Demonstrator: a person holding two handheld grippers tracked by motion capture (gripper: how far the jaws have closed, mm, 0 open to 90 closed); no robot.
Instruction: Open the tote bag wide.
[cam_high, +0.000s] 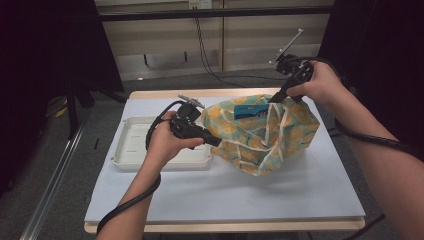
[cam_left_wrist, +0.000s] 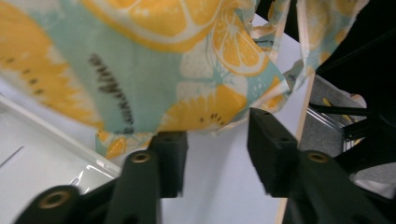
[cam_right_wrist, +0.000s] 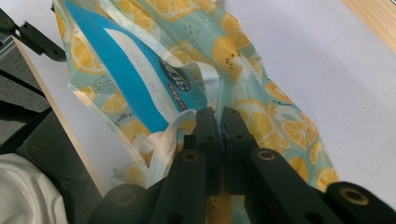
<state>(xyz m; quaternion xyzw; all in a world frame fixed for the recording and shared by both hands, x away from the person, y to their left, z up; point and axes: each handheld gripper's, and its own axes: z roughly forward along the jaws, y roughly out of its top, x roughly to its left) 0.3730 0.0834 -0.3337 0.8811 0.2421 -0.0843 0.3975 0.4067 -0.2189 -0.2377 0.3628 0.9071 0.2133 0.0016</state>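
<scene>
Holding the lemon-print fabric bag (cam_high: 262, 132) upright on the counter (cam_high: 200, 190), my right tool (cam_high: 276, 98) pinched its rim; blue packet (cam_high: 250, 111) already inside. Left tool (cam_left_wrist: 215, 135) stood half open, gripping nothing yet.

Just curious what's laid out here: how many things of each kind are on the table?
Lemon-print bag: 1
Blue packet inside the bag: 1
White tray: 1
Total: 3
</scene>
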